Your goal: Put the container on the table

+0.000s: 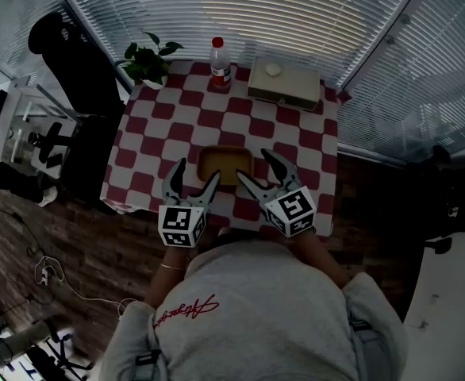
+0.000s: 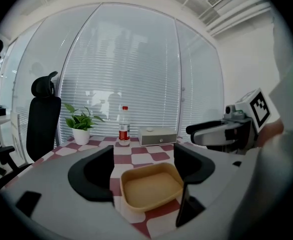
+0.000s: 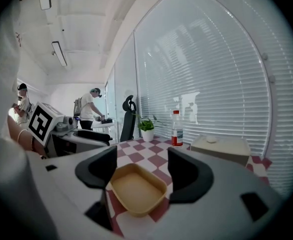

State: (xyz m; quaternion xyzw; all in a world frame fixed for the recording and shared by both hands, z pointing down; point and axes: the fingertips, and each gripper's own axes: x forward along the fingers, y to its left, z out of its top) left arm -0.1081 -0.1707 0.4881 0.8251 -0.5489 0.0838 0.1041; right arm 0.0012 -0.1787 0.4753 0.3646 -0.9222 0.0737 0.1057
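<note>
the container (image 1: 225, 165) sits on the table (image 1: 296, 133), just ahead of the fingertips of the left gripper (image 1: 197, 170) and the right gripper (image 1: 252, 163), between the two. well beyond the fingers, along the table's far edge, stand a plant (image 1: 147, 60) to the left, a bottle (image 1: 220, 63) straight ahead and a box (image 1: 284, 84) to the right. a chair (image 1: 78, 70) stands left of the table.

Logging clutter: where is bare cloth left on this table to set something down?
Free: mid table, between the container and the far row of plant, bottle and box; also the strips either side of the container. Crowded: the near edge, where the open left gripper and right gripper flank it.
</note>
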